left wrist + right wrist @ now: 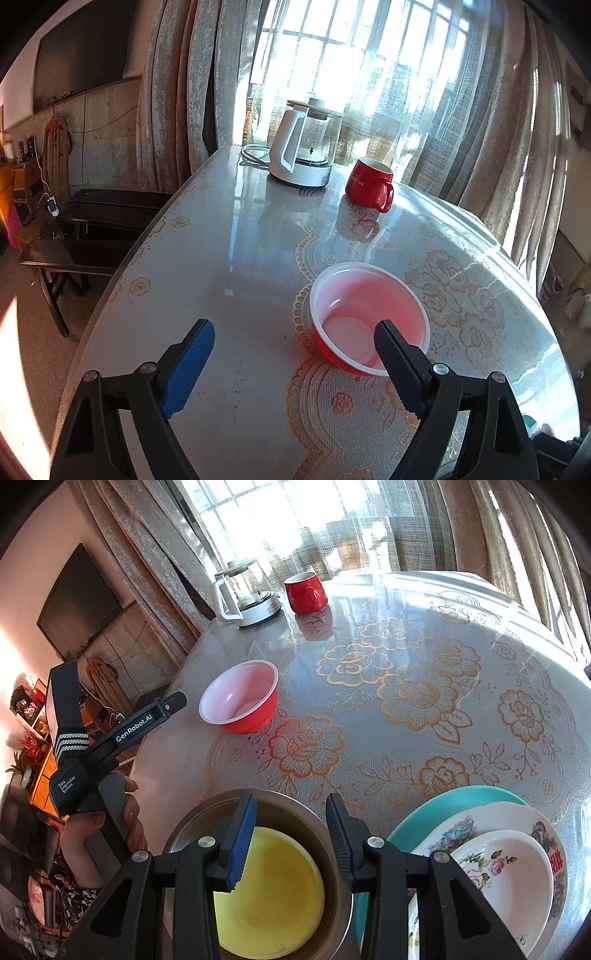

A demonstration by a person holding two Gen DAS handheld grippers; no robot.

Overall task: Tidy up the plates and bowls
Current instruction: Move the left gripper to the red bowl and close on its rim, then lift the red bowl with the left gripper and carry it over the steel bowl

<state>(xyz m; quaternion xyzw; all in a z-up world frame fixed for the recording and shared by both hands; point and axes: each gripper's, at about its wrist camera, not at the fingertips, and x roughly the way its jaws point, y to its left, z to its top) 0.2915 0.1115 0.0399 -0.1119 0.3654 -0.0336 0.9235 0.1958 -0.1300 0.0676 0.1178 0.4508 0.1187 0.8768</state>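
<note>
A red plastic bowl with a white inside stands upright on the lace-covered table. My left gripper is open just short of it, and the black right finger overlaps its near rim in the view. Nothing is between the fingers. In the right wrist view the same red bowl sits mid-table. My right gripper hovers over a yellow bowl nested in a metal bowl, jaws partly apart and gripping nothing. To the right is a stack: teal plate, floral plate, small rose plate.
A glass kettle with its cord and a red mug stand at the far end by the curtained window. Dark benches sit left of the table edge. A hand holds the left tool at the table's left side.
</note>
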